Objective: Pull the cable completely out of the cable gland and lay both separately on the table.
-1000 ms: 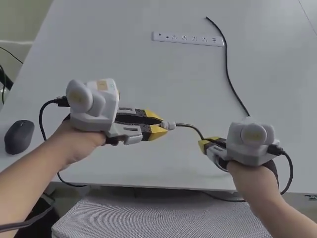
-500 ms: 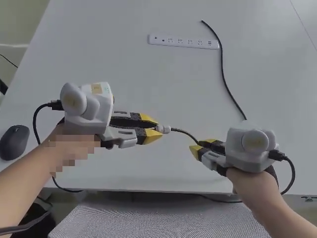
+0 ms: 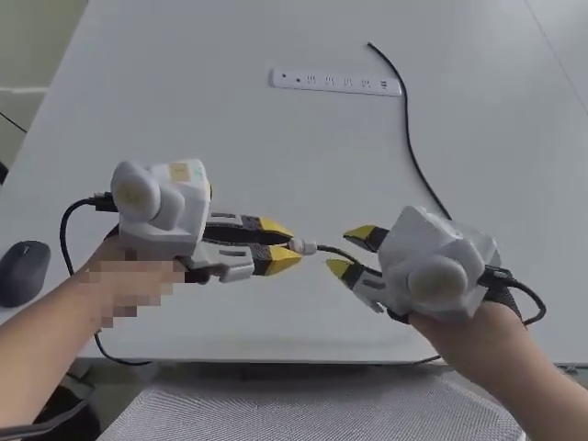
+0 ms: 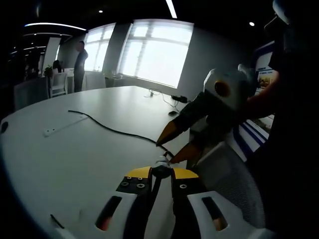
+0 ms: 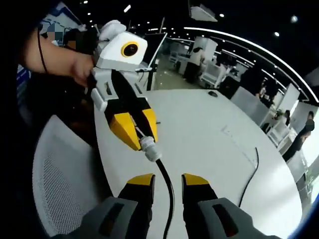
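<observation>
A small white cable gland [image 3: 303, 246] is clamped in the yellow tips of my left gripper [image 3: 286, 245], held in the air over the table's near edge. A thin black cable [image 3: 409, 138] leaves the gland, passes between the jaws of my right gripper [image 3: 344, 251], which are open around it, and runs away over the white table [image 3: 230, 138]. In the right gripper view the cable [image 5: 168, 199] lies between the spread jaws of that gripper [image 5: 168, 180], a short way from the gland [image 5: 148, 148]. In the left gripper view the gland [image 4: 162, 164] sits at the shut tips.
A white power strip [image 3: 335, 82] lies at the far side where the cable ends. A dark mouse [image 3: 20, 271] rests at the left edge. A grey mesh chair [image 3: 276, 413] is below the near edge. The gripper's own black lead loops at the left.
My right gripper has let go of the cable, its jaws now open, and it has tipped up and moved left toward the gland. The left gripper has hardly moved.
</observation>
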{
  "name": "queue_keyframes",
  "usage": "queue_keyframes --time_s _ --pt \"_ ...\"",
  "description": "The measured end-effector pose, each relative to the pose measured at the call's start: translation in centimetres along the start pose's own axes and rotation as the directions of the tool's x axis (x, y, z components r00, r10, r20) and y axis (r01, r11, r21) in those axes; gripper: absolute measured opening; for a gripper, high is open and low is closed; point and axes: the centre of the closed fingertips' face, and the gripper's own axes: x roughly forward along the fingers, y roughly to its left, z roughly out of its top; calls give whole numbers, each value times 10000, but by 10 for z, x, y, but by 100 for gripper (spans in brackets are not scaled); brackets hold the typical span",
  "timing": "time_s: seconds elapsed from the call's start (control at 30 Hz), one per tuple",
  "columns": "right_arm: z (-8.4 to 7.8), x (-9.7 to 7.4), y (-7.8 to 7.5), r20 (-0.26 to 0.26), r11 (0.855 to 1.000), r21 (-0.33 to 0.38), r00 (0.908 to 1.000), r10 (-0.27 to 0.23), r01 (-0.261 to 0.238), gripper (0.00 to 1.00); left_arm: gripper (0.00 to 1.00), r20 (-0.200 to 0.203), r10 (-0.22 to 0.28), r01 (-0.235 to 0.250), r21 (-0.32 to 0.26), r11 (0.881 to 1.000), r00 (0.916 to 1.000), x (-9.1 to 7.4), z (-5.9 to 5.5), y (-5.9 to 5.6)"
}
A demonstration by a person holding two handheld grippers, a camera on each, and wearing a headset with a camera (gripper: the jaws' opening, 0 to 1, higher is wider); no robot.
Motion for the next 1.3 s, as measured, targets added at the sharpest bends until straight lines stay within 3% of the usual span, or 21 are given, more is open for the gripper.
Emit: queue_keyframes --time_s 0.47,0.63,1.03,1.1,1.2,1.3 --pt "4 10 8 -280 9943 -1054 9995 136 -165 2 15 -85 51 -51 -17 10000 10000 1 -3 1" --pt "1 11 6 -326 9954 -943 9994 118 -148 0 15 -88 -1 1 -43 10000 10000 2 -2 1" --pt "-8 14 -1 -466 9978 667 9989 15 16 0 15 -32 60 -60 -85 9999 10000 1 1 3" --pt "-9 15 -2 -389 9907 1358 9992 -4 57 0 15 11 74 -74 -117 9999 10000 0 2 4" --pt "-13 16 -5 -418 9890 1477 9991 -53 115 0 15 43 102 -101 -143 9998 9999 -2 2 6" --pt "-23 20 -7 -538 9695 2443 9985 -69 199 0 15 29 137 -137 -156 9998 9999 -2 2 7"
